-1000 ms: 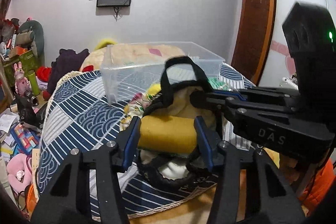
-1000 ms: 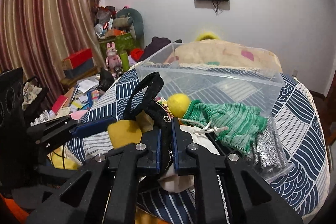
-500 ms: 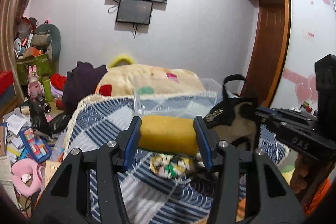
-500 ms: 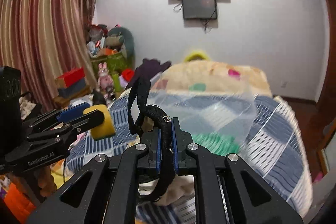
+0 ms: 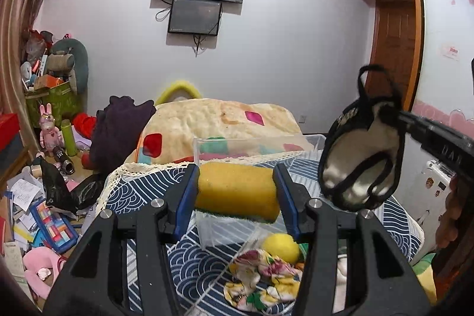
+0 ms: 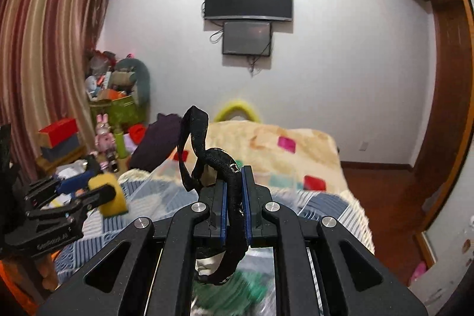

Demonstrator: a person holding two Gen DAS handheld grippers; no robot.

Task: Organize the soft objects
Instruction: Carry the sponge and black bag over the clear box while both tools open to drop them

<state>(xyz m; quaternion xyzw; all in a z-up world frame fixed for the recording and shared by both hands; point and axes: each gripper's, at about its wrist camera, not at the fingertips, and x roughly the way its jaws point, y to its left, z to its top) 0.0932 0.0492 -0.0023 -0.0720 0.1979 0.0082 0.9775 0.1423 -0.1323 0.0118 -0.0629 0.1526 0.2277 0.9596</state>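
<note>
My left gripper (image 5: 237,191) is shut on a yellow sponge (image 5: 237,190) with a green scrub layer, held in the air above the blue patterned table. My right gripper (image 6: 234,206) is shut on the strap of a black-and-cream pouch (image 5: 360,165), which hangs from it at the right of the left wrist view. The clear plastic bin (image 5: 254,147) stands behind and below the sponge. The left gripper with the sponge (image 6: 108,196) shows at the left of the right wrist view. A yellow ball (image 5: 281,248) and a floral cloth (image 5: 260,280) lie on the table.
A green knitted item (image 6: 234,290) lies blurred under the right gripper. A cream blanket with coloured patches (image 5: 219,120) covers the bed behind the table. Clutter, boxes and toys (image 5: 44,144) crowd the floor at the left. A wooden door (image 5: 391,49) stands at the right.
Both grippers have risen from the pile on the table, the left lifting the sponge and the right lifting the pouch by its strap. The pouch now hangs free in the air.
</note>
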